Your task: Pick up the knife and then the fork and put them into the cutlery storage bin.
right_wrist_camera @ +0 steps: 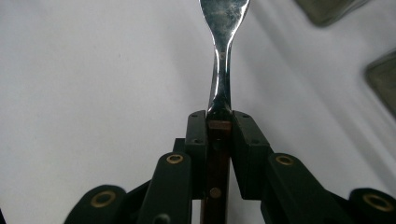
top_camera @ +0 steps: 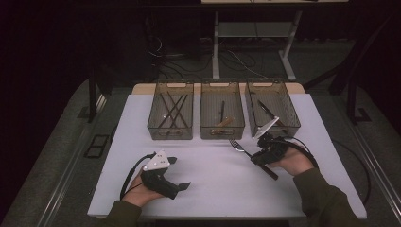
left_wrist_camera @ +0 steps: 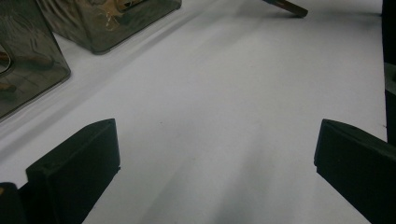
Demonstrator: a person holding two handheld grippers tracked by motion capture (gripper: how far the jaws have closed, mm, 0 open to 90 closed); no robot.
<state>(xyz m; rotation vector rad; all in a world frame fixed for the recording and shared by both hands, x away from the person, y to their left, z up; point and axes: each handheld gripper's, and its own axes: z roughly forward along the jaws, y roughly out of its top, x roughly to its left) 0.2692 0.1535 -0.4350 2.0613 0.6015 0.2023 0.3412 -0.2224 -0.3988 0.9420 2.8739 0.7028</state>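
- The right hand-held gripper (top_camera: pixel 263 150) is clamped on the wooden handle of a fork (top_camera: pixel 238 145), tines jutting toward the left, just above the white surface (top_camera: pixel 213 175) in front of the bins (top_camera: pixel 222 118).
- The left hand-held gripper (top_camera: pixel 177 172) rests spread wide, holding nothing, well apart from the fork.

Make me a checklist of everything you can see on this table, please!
Surface: white table, mostly bare at the front.
Job's things: fork with a wooden handle, held above the table; three see-through bins in a row at the back, left bin with dark sticks, middle bin with a few utensils, right bin with dark utensils.
Clutter: nothing seen.
Grippers: left claw open, holding nothing; right claw shut on the fork's handle.
Cables: black cable loops from the left claw; another from the right.
Surroundings: dark floor, desk legs and wires behind.
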